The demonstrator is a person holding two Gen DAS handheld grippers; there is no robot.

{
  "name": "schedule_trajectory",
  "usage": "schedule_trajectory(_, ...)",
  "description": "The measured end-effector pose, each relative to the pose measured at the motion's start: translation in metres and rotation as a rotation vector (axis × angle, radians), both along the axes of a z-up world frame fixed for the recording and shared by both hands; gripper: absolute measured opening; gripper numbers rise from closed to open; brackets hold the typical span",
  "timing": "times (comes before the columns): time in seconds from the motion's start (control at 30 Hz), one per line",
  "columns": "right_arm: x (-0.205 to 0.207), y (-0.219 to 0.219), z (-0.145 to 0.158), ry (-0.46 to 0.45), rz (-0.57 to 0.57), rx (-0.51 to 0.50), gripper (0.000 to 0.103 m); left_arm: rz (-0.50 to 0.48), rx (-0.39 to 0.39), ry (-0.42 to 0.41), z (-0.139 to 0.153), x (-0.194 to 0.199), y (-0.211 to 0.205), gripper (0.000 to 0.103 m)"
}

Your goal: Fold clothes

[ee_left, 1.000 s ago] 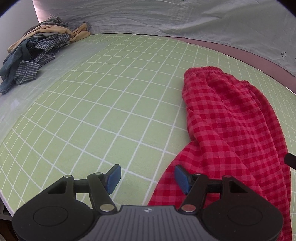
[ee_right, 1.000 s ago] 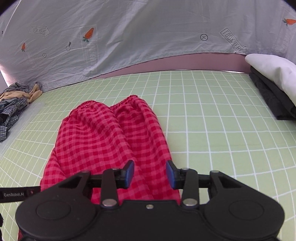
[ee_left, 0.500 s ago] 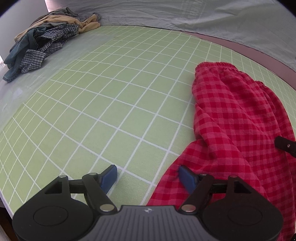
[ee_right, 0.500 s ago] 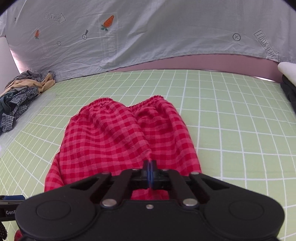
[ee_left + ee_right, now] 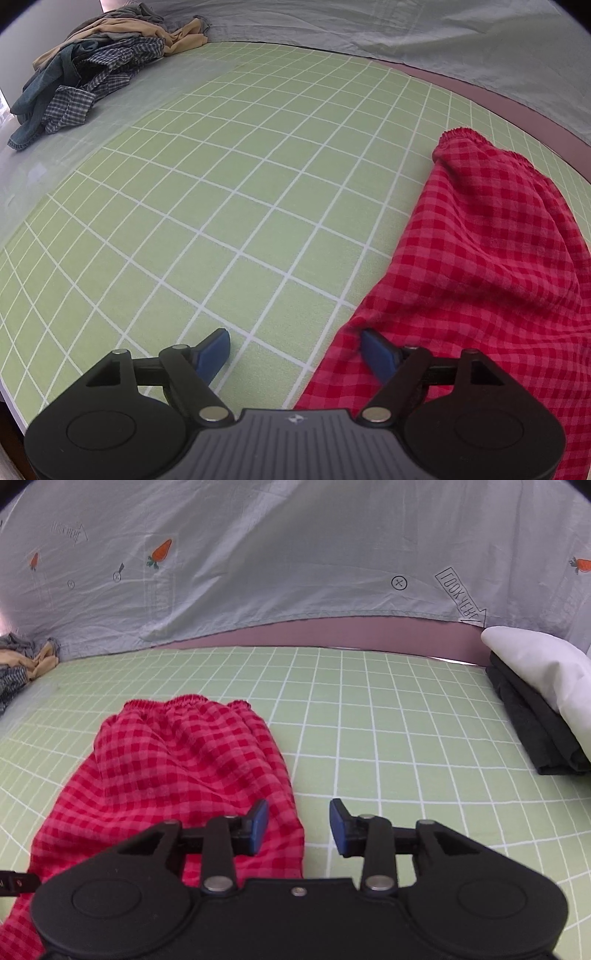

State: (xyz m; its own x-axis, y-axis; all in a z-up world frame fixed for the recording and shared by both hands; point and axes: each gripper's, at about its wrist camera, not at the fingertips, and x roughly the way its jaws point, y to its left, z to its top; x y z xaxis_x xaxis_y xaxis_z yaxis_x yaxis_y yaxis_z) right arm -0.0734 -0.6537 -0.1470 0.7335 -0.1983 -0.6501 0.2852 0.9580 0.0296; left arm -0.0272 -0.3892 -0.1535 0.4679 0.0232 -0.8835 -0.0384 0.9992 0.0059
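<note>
Lengthwise, red checked shorts [image 5: 177, 768] point waistband toward the backdrop sheet [image 5: 295, 554].

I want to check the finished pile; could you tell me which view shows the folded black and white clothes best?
The right wrist view: the folded stack lies at its right edge, white on black. The left wrist view does not show it at all.

A green mat [image 5: 229, 206] with white grid lines is carrying red checked shorts [image 5: 177, 768], a heap of crumpled clothes [image 5: 88, 70] and folded dark and white clothes [image 5: 543, 705].
</note>
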Motion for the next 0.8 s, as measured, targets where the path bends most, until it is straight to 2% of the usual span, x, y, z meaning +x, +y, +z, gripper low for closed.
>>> schedule_trajectory(0.13, 0.005, -0.002, 0.006, -0.056, 0.007, 0.033, 0.035, -0.004, -0.008, -0.024, 0.009, 0.005, 0.0, 0.078)
schedule_trajectory(0.2, 0.015, 0.0, 0.005, -0.062, 0.033, 0.018, 0.034, -0.007, -0.022, -0.034, 0.012, 0.011, -0.002, 0.078)
schedule_trajectory(0.5, 0.059, 0.008, -0.012, -0.026, 0.139, 0.03, 0.033, -0.046, -0.073, -0.077, 0.016, 0.053, -0.034, 0.078)
schedule_trajectory(0.57, 0.069, 0.01, -0.015, -0.018, 0.162, 0.033, 0.023, -0.065, -0.077, -0.092, 0.018, 0.064, -0.045, 0.078)
schedule_trajectory(0.63, 0.07, 0.01, -0.015, -0.027, 0.175, 0.026, 0.001, -0.083, -0.087, -0.102, 0.019, 0.074, -0.054, 0.078)
schedule_trajectory(0.7, 0.071, 0.01, -0.014, -0.038, 0.187, 0.018, 0.0, -0.102, -0.108, -0.111, 0.02, 0.083, -0.061, 0.075)
schedule_trajectory(0.73, 0.069, 0.009, -0.01, -0.062, 0.174, 0.009, 0.0, -0.114, -0.117, -0.114, 0.02, 0.087, -0.063, 0.068)
schedule_trajectory(0.77, 0.066, 0.006, -0.005, -0.086, 0.156, 0.0, 0.0, -0.121, -0.122, -0.125, 0.02, 0.09, -0.065, 0.052)
schedule_trajectory(0.8, 0.064, 0.003, -0.001, -0.103, 0.131, -0.007, 0.0, -0.125, -0.125, -0.141, 0.021, 0.092, -0.068, 0.04)
